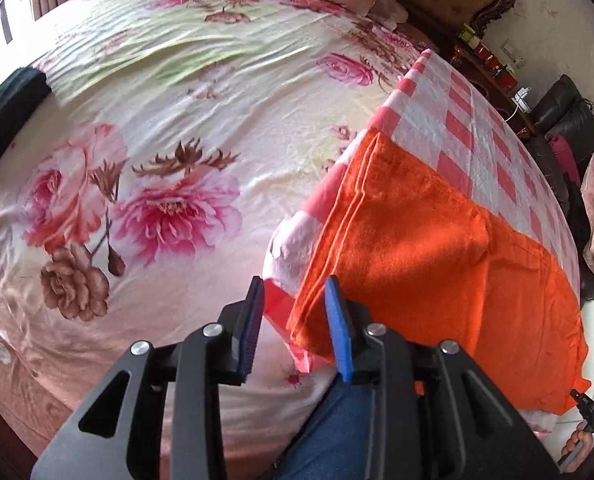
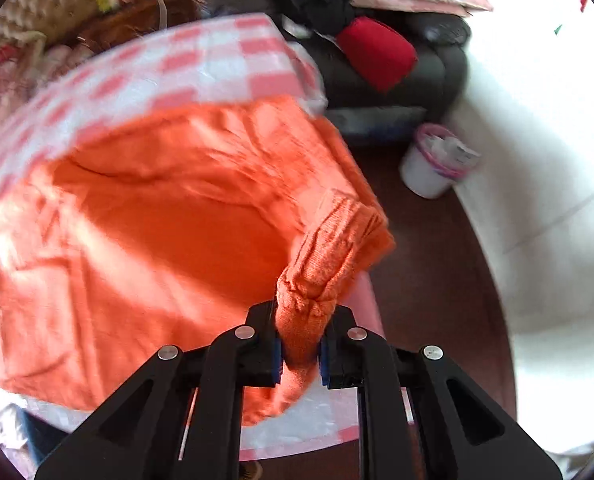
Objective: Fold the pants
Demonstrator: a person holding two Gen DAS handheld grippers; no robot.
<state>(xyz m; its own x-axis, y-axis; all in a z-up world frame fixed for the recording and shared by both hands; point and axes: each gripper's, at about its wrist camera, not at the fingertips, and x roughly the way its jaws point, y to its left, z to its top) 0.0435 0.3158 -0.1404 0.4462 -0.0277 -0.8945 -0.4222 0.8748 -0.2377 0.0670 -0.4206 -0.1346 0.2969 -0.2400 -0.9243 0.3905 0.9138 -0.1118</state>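
Orange pants (image 2: 145,216) blurred | right tongs (image 2: 300,354) clench waistband | left tongs (image 1: 295,328) parted, gripping nothing

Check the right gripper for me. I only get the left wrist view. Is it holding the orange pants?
Observer: Yes. The right gripper has its jaws shut on a bunched ribbed edge of the orange knit pants.
Operator: Is that edge flat or lifted?
Observer: It looks lifted. The fabric rises from the pink-and-white checked cloth up to the jaws.
Operator: Anything else over on that side?
Observer: A white plastic bin with a pink liner stands to the right, clear of the cloth.
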